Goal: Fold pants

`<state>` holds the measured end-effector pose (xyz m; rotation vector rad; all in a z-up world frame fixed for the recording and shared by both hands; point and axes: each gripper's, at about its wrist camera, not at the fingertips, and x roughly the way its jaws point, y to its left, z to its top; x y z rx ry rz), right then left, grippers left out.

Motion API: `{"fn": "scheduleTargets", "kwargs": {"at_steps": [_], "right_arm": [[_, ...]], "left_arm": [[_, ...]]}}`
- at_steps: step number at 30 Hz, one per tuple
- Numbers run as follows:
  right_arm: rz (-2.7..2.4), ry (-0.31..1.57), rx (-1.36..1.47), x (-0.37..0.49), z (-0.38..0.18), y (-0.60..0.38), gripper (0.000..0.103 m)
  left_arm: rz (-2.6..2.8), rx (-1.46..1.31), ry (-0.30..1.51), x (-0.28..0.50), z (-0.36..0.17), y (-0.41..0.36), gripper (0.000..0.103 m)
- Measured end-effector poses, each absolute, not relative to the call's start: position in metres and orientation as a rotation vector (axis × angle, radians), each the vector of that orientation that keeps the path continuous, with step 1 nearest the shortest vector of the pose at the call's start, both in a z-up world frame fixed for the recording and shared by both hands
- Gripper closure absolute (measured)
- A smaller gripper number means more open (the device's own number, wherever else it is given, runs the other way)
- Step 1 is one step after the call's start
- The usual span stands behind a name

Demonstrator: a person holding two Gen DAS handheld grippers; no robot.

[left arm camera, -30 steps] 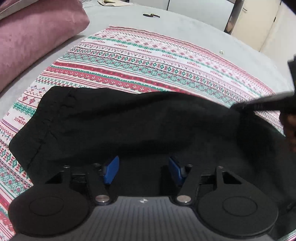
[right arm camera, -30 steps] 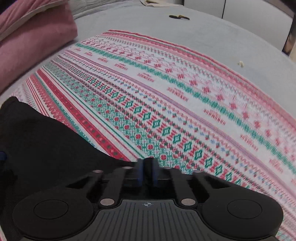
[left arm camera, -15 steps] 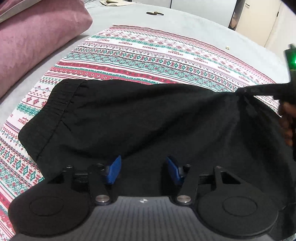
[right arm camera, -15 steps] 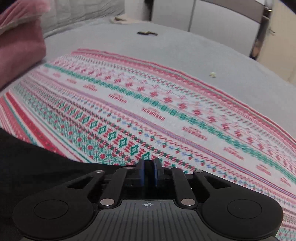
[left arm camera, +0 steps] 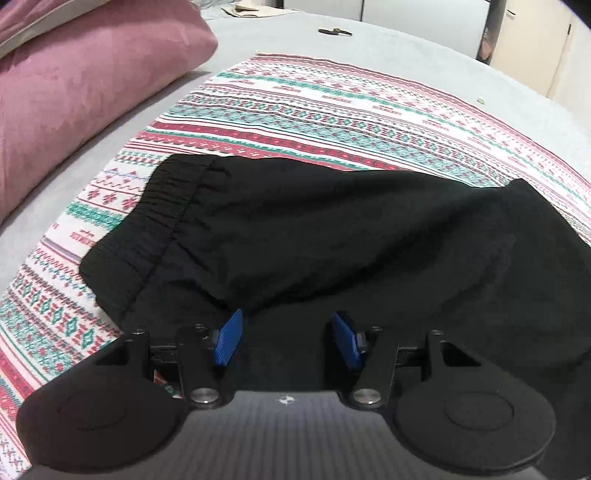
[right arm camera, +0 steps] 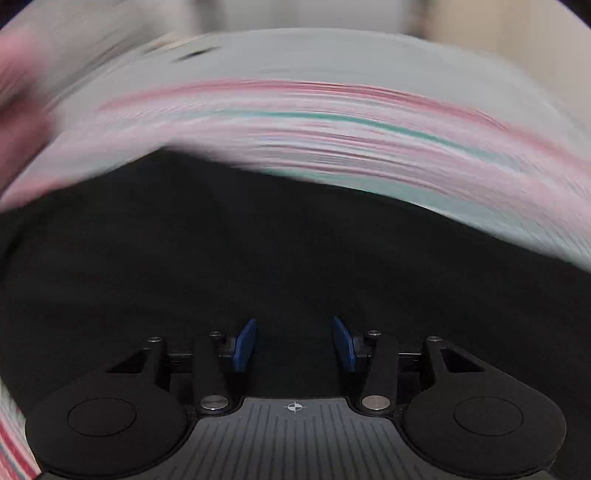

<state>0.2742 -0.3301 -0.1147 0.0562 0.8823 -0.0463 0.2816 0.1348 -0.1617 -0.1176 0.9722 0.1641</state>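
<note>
Black pants [left arm camera: 332, 236] lie folded over on patterned cloth [left arm camera: 332, 110], waistband at left end. Left gripper [left arm camera: 288, 339] low over near edge, blue pads wide apart, nothing pinched. Right gripper [right arm camera: 293, 343] over dark fabric, view badly smeared; jaws just opening, pads apart, gripping nothing. Pink pillow [left arm camera: 74, 92] far left. Small dark item [left arm camera: 334, 32] on grey bed beyond.

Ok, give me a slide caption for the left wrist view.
Open left hand-held gripper over crumpled black fabric pants on a red-and-green patterned cloth.
</note>
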Motion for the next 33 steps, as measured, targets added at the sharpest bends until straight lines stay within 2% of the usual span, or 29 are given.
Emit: {"fn": "scheduleTargets", "kwargs": {"at_steps": [1,2,4,5,6,8,9,13,16,21,22,23,25,27,33], "right_arm": [[-0.126,0.871,0.005,0.272,-0.117,-0.354,0.058],[-0.190,0.855,-0.008,0.268,-0.120,-0.379,0.053],[-0.281,0.827,0.153,0.256,-0.123,-0.440,0.048],[-0.315,0.802,0.248,0.247,-0.123,-0.469,0.059],[-0.342,0.784,0.298,0.241,-0.120,-0.490,0.064],[-0.515,0.762,0.302,0.229,-0.111,-0.517,0.061],[-0.569,0.730,0.289,0.223,-0.105,-0.527,0.056],[-0.562,0.584,0.438,0.203,-0.092,-0.574,0.058],[-0.597,0.583,0.434,0.211,-0.100,-0.590,0.056],[-0.559,0.671,0.321,0.236,-0.126,-0.593,0.058],[-0.550,0.674,0.315,0.235,-0.131,-0.589,0.066],[-0.535,0.672,0.314,0.234,-0.130,-0.588,0.091],[-0.535,0.640,0.294,0.229,-0.115,-0.583,0.103],[-0.517,0.567,0.265,0.226,-0.097,-0.578,0.103],[-0.586,0.525,0.181,0.240,-0.093,-0.569,0.103]], "left_arm": [[0.169,-0.124,0.972,0.282,-0.162,0.137,0.024],[0.177,-0.132,0.969,0.282,-0.162,0.140,0.024],[0.192,-0.130,0.967,0.282,-0.162,0.143,0.024],[0.197,-0.125,0.967,0.282,-0.162,0.144,0.024],[0.204,-0.122,0.967,0.282,-0.161,0.144,0.024],[0.219,-0.121,0.966,0.281,-0.159,0.142,0.024],[0.217,-0.128,0.959,0.280,-0.156,0.139,0.024],[0.137,-0.142,0.902,0.279,-0.141,0.121,0.024],[0.124,-0.113,0.881,0.282,-0.135,0.106,0.024],[0.080,-0.140,0.901,0.289,-0.138,0.094,0.024],[0.077,-0.128,0.899,0.290,-0.139,0.092,0.024],[0.081,-0.115,0.897,0.290,-0.139,0.089,0.027],[0.095,-0.098,0.894,0.292,-0.141,0.086,0.032],[0.102,-0.117,0.899,0.294,-0.143,0.090,0.042],[0.142,-0.138,0.930,0.295,-0.149,0.101,0.044]]}}
